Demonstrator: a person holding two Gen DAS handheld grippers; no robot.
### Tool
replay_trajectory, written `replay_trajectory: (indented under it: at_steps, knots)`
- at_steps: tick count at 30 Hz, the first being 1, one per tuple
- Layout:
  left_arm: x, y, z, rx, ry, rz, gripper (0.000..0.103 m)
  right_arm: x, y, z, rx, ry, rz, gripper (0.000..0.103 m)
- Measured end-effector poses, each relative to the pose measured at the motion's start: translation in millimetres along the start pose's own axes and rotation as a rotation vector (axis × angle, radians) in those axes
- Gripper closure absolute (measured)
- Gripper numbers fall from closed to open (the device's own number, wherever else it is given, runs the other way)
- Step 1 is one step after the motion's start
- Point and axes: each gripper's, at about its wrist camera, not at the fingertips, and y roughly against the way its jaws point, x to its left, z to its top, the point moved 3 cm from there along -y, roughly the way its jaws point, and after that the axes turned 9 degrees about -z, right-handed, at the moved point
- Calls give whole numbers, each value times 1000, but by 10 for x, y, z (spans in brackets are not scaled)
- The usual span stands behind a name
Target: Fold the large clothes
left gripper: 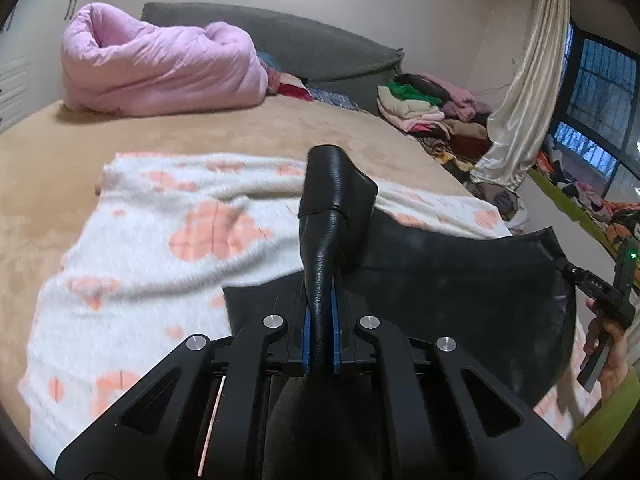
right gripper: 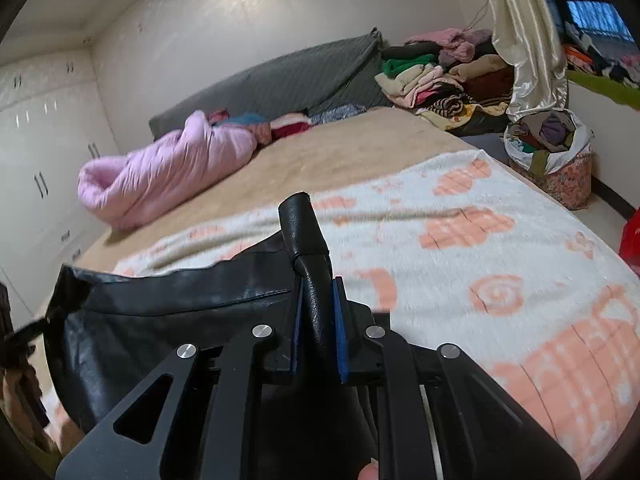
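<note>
Black leather garment (left gripper: 460,280) is pinched at two places: the left gripper (left gripper: 319,332) presses its blue pads on one folded edge, the right gripper (right gripper: 317,320) on another. The garment hangs between them above the white-and-peach blanket (right gripper: 460,264). Beyond the blanket lies a pink quilt (left gripper: 160,68).

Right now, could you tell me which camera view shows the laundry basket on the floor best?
The right wrist view: the laundry basket stands beside the bed, stuffed with clothes, its floral wall visible. The left wrist view shows no basket I can make out.
</note>
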Motion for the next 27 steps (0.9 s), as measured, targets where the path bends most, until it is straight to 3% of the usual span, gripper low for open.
replay_trajectory:
  at_steps: [3,8,13,19,27]
  knots:
    - [71,-156,-23,21,-1,29,102,11,-199,-4,12,-7,-2,91]
    - [211,-505,-203,95,9,80,100,27,-515,-183,83,38,-87,90]
    - [285,-620,-313,140,10,132,90,-74,-800,-384,200,14,-121,85]
    - [475,-666,-413,168,124,84,82,-103,-849,-496,237,3,-117,83]
    - [416,-601,-404,165,111,114,76,-123,-831,-516,258,-11,-106,79]
